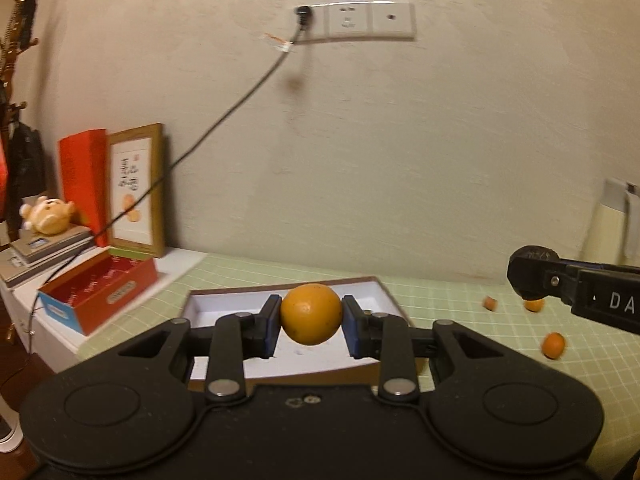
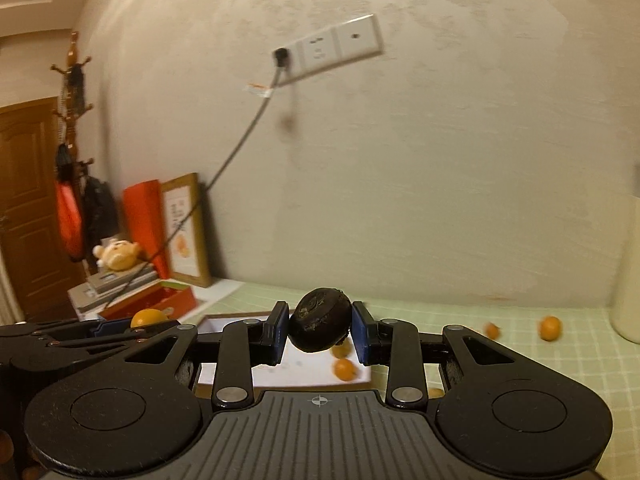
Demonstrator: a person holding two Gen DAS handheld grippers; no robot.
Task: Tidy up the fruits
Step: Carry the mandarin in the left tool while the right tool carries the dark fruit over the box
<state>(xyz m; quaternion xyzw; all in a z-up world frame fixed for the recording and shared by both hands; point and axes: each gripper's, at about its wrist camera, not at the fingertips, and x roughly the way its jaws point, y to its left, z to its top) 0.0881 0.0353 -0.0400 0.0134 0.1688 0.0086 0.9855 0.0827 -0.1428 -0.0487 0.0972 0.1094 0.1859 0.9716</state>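
Currently, left gripper (image 1: 311, 314): orange (image 1: 311, 313) is pinched at its widest, held above the tray (image 1: 224, 300).
Right gripper (image 2: 320, 327): dark fruit (image 2: 320, 325) is clamped, raised over the tray's right edge.
Handling: orange judged firm, round, roll-prone; dark fruit wrinkled, likely softer; light squeeze advised.
Loose: small oranges (image 1: 553, 345) are scattered on the mat.

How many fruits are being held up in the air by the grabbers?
2. An orange sits pinched in the left gripper, over the white box; a dark fruit sits in the right gripper. More small fruits lie on the mat, some maybe hidden.
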